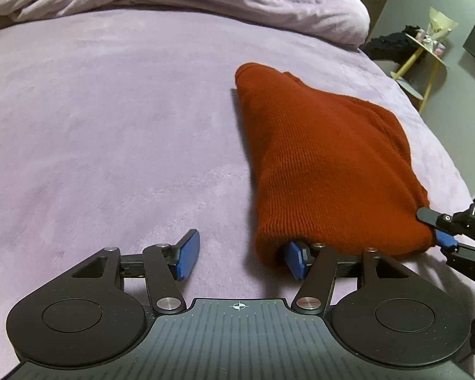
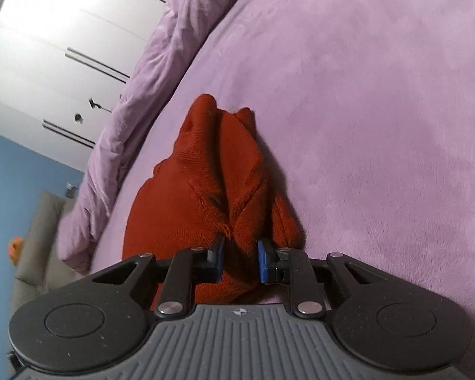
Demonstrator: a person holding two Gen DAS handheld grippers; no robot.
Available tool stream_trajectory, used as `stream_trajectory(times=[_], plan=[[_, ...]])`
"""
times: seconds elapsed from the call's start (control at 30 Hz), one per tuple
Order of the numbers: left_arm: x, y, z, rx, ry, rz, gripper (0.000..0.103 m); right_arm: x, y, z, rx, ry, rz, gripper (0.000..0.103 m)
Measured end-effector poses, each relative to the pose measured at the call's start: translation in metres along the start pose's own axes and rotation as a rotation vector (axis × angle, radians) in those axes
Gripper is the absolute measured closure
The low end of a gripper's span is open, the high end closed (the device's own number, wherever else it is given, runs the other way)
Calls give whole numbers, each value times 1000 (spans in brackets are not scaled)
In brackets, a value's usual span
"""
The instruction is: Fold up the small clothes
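Knitwear, a rust-red sweater (image 1: 326, 158), lay right of centre on the lilac bedspread (image 1: 110, 126); right gripper (image 2: 240, 259) pinched its near corner, left gripper (image 1: 242, 255) gaped wide, needing a matching grip for an even fold.

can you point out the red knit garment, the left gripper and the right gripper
red knit garment (image 1: 329, 158): left wrist view, on its ribbed upper face.
left gripper (image 1: 240, 256): left wrist view, midway between its blue fingertips.
right gripper (image 2: 240, 261): right wrist view, midway between its blue fingertips, where they pinch the fabric.
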State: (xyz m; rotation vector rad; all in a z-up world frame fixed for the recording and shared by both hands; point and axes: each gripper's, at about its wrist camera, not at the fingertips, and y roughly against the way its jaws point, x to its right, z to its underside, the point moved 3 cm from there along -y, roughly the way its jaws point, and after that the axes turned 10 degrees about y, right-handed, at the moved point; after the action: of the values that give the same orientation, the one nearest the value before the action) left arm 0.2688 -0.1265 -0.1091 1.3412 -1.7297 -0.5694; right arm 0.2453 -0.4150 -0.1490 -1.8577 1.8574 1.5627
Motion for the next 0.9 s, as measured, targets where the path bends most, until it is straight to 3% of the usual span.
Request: stream_trajectory(times=[0.13, 0.27, 0.33, 0.37, 0.47, 0.57, 0.67, 0.83, 0.9], plan=[[-9, 14, -4, -22, -7, 41, 40, -3, 5, -2, 6, 50, -23, 84], [-31, 36, -16, 25, 16, 43, 42, -13, 20, -3, 18, 269, 114, 81], [-41, 37, -28, 25, 69, 109, 41, -17, 28, -8, 28, 372, 234, 77], [-44, 34, -33, 11, 106, 142, 40, -16, 29, -10, 32, 385, 242, 74], [-43, 13, -49, -50, 220, 276, 35, -7, 29, -25, 22, 265, 131, 37], [-32, -22, -59, -113, 240, 316, 35, -4, 5, -37, -28, 162, -37, 27], [-25, -54, -68, -166, 309, 388, 33, 6, -27, -50, -92, 103, -49, 26], [-18, -95, -72, -216, 398, 418, 32, 11, -54, -63, -111, 35, -161, 27], [-20, -105, -70, -227, 438, 428, 41, 11, -67, -63, -126, 30, -171, 50]])
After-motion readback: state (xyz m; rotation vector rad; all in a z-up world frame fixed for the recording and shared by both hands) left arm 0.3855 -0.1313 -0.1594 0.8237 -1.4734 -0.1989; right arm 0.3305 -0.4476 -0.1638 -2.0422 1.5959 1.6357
